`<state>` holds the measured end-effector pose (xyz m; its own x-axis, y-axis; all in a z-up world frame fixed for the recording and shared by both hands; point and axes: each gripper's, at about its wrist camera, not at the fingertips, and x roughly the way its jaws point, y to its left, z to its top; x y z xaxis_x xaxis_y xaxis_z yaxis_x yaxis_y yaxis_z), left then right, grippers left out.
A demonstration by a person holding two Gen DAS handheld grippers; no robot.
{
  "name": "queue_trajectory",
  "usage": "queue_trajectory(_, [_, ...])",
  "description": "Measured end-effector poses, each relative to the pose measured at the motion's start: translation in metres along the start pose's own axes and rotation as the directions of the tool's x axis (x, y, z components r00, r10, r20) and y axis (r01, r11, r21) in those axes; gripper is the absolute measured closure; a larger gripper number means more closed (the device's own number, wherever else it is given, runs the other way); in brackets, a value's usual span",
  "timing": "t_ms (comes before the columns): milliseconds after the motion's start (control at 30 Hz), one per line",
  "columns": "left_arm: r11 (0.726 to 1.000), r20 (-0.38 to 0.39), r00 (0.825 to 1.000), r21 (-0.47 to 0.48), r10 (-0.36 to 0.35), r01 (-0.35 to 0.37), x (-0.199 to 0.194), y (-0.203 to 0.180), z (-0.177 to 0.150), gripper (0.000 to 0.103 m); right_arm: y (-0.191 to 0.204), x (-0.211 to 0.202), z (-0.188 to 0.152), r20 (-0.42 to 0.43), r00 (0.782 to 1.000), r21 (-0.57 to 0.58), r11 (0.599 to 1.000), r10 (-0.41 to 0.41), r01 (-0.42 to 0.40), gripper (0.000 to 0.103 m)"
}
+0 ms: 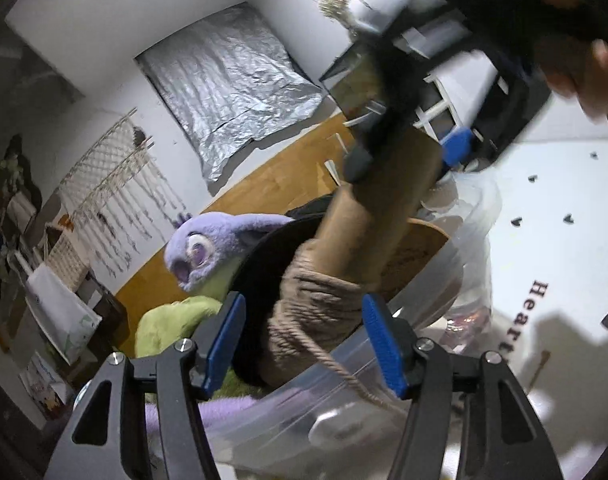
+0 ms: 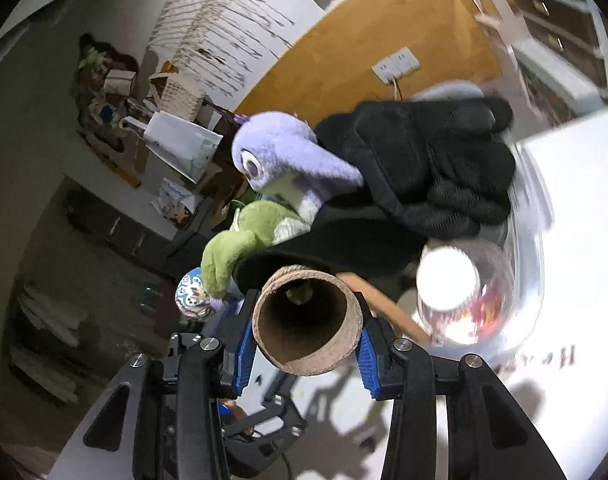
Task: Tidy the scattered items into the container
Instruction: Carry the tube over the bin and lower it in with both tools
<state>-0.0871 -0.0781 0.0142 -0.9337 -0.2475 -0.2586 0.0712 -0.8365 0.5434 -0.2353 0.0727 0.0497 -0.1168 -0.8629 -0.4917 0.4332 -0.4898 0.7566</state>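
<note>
A cardboard tube wound with brown twine (image 1: 344,272) stands tilted over a clear plastic container (image 1: 304,412). My right gripper (image 2: 304,332) is shut on the tube's open end (image 2: 308,320); it shows blurred in the left wrist view (image 1: 404,152). My left gripper (image 1: 304,344) is open, its blue pads either side of the twine, not touching. A purple and green plush (image 1: 208,248), also in the right wrist view (image 2: 272,160), a black glove (image 2: 432,164), a wooden piece (image 1: 416,248) and a white-lidded jar (image 2: 448,280) lie in the container.
The container stands on a white table (image 1: 556,208) printed with small hearts and lettering. Behind are an orange floor (image 2: 364,40), a foil sheet (image 1: 232,88), a white bag (image 2: 180,144) and clutter along the wall. A small patterned ball (image 2: 190,292) lies beyond the plush.
</note>
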Motion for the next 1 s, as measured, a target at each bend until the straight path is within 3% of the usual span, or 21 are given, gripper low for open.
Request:
queue_trajectory(267, [0.993,-0.074,0.996,-0.107,0.04,-0.047,0.006,0.025,0.001,0.042,-0.026,0.01,-0.005,-0.003,1.0,0.129,0.991,0.019,-0.018,0.056])
queue_trajectory(500, [0.998,-0.113,0.993,-0.058,0.029,-0.035,0.02,0.013,0.003,0.042,-0.016,0.021,0.002,-0.02,0.999,0.078,0.997,-0.028,0.029,0.056])
queue_trajectory(700, [0.997,-0.145,0.989,-0.08,0.01,-0.022,0.025,0.01,0.005,0.042,-0.013,0.022,-0.002,-0.021,0.997,0.032,0.997,-0.074,0.075,0.053])
queue_trajectory(800, [0.997,-0.157,0.987,-0.069,0.014,-0.025,0.026,0.009,0.006,0.042,-0.001,0.023,-0.008,-0.022,0.99,-0.06,0.989,-0.137,0.136,0.045])
queue_trajectory(867, [0.997,-0.164,0.986,-0.07,0.01,-0.022,0.027,0.009,0.007,0.042,0.011,0.016,-0.015,0.005,0.987,-0.128,0.978,-0.163,0.162,0.027])
queue_trajectory(1000, [0.995,-0.173,0.985,-0.098,-0.007,-0.01,0.028,0.011,0.006,0.042,0.013,-0.016,-0.023,0.059,0.986,-0.144,0.976,-0.153,0.161,0.025])
